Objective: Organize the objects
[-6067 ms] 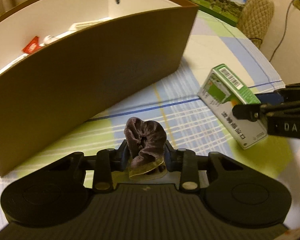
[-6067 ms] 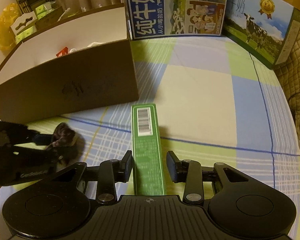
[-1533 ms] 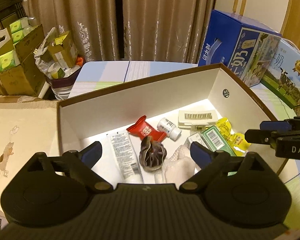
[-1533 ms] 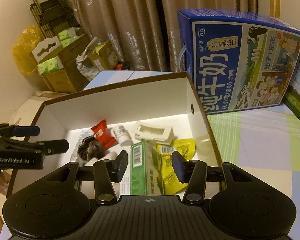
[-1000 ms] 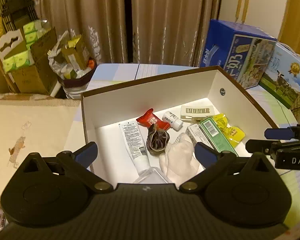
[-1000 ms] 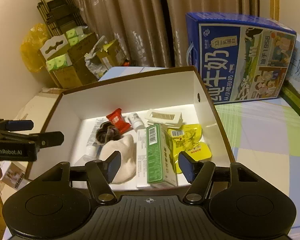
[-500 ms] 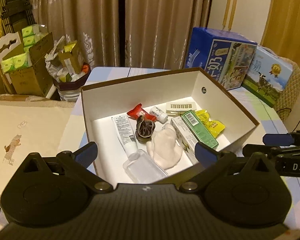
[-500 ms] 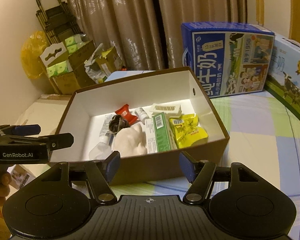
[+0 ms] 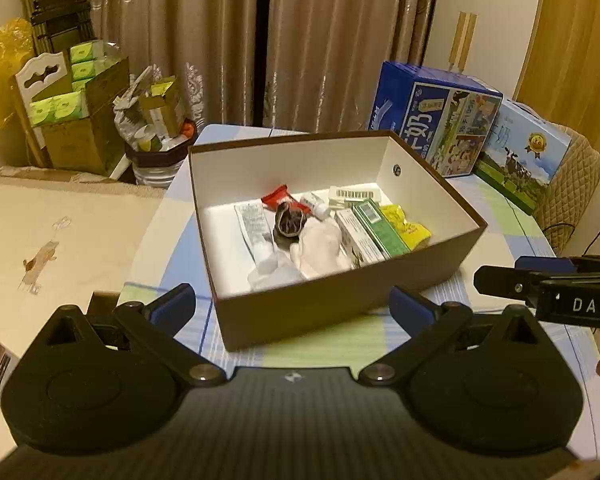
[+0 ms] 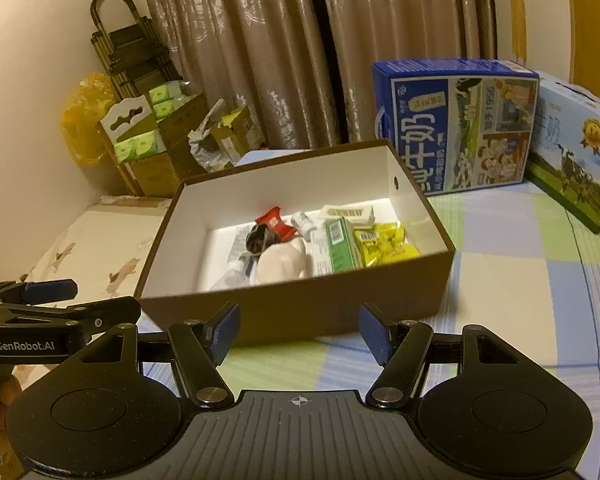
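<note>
A brown box (image 9: 340, 308) (image 10: 300, 312) with a white inside stands on the checked tablecloth. Inside lie a dark purple pouch (image 9: 289, 222) (image 10: 258, 242), a green carton (image 9: 382, 230) (image 10: 340, 246), a white tube (image 9: 254, 230), a red sachet (image 9: 278, 198) (image 10: 276, 220), yellow packets (image 9: 406, 226) (image 10: 384, 246) and a pale cloth (image 9: 320, 246) (image 10: 280, 262). My left gripper (image 9: 292, 308) is open and empty, held back from the box's near wall. My right gripper (image 10: 298, 330) is open and empty too, also short of the box.
Two milk cartons, blue (image 9: 436, 120) (image 10: 456, 124) and pale (image 9: 520, 156) (image 10: 576, 152), stand behind the box at the right. Cardboard boxes of tissue packs (image 9: 76, 120) (image 10: 148, 148) and a full bin (image 9: 156, 140) sit at the left by the curtains. A beige padded surface (image 9: 52, 240) lies left.
Both grippers let go of the pouch and the green carton inside the box, opened, and have drawn back and up; the box now looks smaller and farther away.
</note>
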Motion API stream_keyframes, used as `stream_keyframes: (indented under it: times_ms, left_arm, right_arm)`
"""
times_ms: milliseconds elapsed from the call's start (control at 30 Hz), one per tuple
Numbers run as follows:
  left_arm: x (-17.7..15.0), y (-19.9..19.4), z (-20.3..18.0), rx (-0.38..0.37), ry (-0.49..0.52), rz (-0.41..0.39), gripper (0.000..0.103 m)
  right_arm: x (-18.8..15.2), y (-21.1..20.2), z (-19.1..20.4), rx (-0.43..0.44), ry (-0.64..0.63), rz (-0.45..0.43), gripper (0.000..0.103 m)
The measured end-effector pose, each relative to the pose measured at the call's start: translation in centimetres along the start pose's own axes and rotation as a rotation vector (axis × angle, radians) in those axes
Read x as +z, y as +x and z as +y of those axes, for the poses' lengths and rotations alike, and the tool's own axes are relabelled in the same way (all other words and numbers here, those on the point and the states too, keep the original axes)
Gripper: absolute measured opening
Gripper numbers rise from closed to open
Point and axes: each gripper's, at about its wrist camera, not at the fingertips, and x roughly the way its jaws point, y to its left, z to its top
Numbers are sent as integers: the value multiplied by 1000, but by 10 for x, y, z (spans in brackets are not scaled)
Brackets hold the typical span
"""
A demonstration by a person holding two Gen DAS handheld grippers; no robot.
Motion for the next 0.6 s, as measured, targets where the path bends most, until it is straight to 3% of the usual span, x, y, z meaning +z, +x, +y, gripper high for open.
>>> stream_keyframes:
  times_ms: [600]
  left_arm:
    - [-63,-68,-78,81,-20,41,102]
  right_arm:
    - [-68,-93,-41,8,-11,14,63]
